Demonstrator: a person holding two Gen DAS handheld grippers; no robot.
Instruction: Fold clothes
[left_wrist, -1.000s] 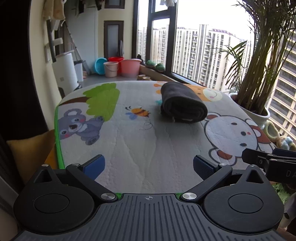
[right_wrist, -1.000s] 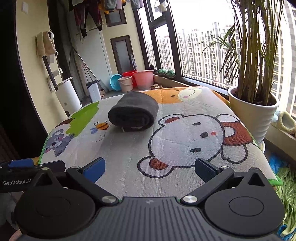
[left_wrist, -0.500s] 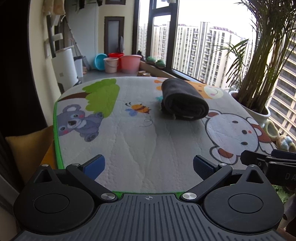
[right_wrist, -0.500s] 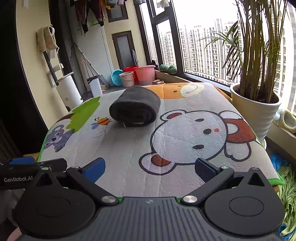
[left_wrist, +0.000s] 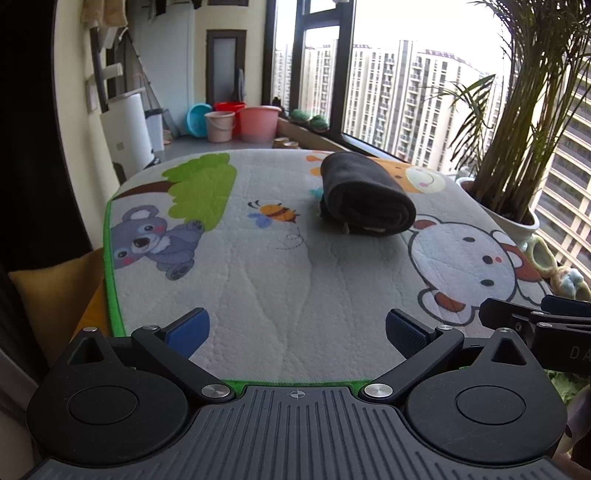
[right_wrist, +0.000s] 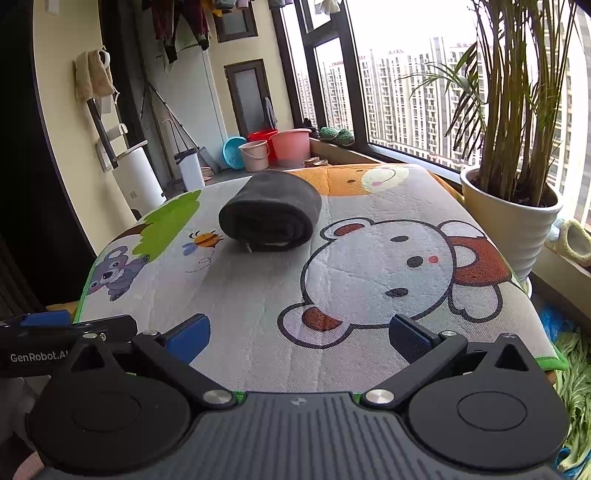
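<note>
Item: dark garment, folded into a thick bundle, lying far-centre on the cartoon mat. Left gripper and right gripper: fingers spread wide, empty, at the near edge. Step judged finished (no further garment in view); next move calls for fetching another piece.

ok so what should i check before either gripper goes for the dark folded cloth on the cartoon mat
1. Left gripper empty, jaws spread: ok.
2. Right gripper empty, jaws spread: ok.
3. Dark grey folded fleece cloth lies flat on the quilted cartoon animal mat, nothing on top: ok.
4. Mat between the grippers and the cloth is free of other items: ok.
5. Both grippers are at the near edge, apart from the cloth: ok, but a forward reach is needed.
6. White ribbed plant pot stands beside the mat's right edge: likely ok, mind it when swinging right.
7. Whether the cloth's fold is finished underneath: cannot tell.
</note>
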